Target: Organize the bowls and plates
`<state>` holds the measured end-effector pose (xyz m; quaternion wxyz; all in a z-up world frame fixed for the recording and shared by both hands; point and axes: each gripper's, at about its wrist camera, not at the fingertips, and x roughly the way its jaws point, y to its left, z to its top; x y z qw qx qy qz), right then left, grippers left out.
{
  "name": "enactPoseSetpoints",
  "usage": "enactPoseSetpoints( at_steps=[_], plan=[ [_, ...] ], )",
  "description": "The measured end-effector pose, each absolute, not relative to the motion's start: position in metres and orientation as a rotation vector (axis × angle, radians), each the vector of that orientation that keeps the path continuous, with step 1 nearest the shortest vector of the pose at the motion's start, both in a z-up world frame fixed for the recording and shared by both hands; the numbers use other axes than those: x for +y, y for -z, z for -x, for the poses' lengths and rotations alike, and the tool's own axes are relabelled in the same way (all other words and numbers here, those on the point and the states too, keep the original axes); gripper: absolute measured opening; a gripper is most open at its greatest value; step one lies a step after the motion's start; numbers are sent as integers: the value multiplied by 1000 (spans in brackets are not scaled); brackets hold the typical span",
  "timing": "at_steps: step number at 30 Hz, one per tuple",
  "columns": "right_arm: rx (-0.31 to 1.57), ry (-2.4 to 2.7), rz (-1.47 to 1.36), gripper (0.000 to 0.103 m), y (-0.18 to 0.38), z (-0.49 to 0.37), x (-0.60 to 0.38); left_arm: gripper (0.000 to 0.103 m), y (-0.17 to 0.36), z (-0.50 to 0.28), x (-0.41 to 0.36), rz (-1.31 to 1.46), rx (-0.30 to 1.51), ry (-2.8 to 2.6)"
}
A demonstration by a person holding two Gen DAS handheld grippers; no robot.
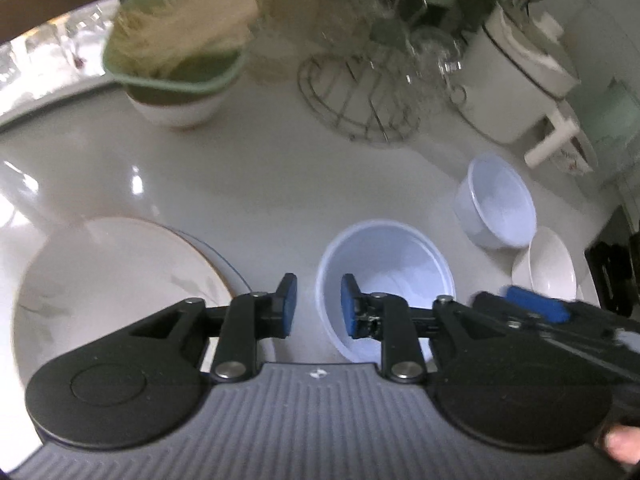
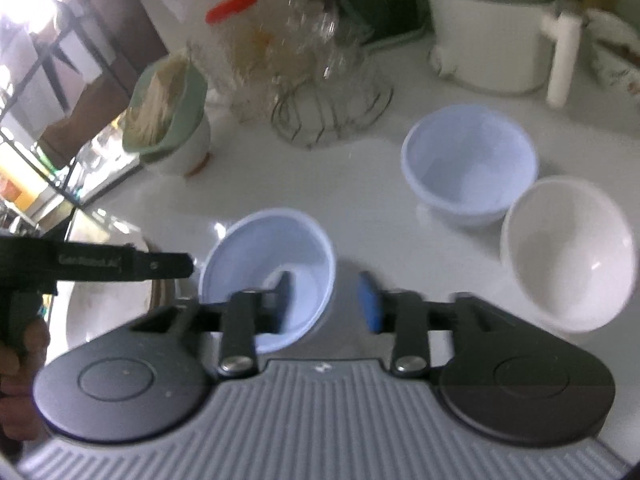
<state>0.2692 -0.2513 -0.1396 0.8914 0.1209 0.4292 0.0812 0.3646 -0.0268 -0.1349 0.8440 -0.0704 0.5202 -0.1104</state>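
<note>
Both the left gripper (image 1: 316, 306) and the right gripper (image 2: 326, 300) hang released and empty above the pale blue bowl (image 1: 386, 276), which sits just ahead of their jaws, probably light, stiff, slippery plastic best pinched at its thin rim.

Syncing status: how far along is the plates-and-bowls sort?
Done: plates look stacked on the left. In hand: nothing; left gripper and right gripper are open over the nearest blue bowl. Left: second blue bowl and white bowl sit unstacked.
</note>
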Motion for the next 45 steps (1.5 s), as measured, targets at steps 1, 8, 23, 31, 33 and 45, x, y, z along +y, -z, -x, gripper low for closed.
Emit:
enactPoseSetpoints(
  at_steps=[1, 8, 23, 31, 33, 45],
  plan=[
    [878, -157, -241, 65, 129, -268, -254, 37, 130, -364, -24, 151, 1083, 223],
    [811, -150, -73, 77, 27, -255, -256, 43, 104, -368, -21, 118, 1046, 221],
    [919, -339, -43, 77, -91, -250, -231, 43, 107, -390, -68, 2, 1109, 351],
    [1097, -427, -141, 77, -83, -256, -228, 43, 100, -374, -75, 47, 1096, 396],
    [1128, -428, -137, 77, -79, -255, -230, 43, 102, -371, -72, 52, 1102, 385],
    [1195, -410, -207, 77, -61, -260, -244, 43, 106, -374, -75, 64, 1101, 351]
  ],
)
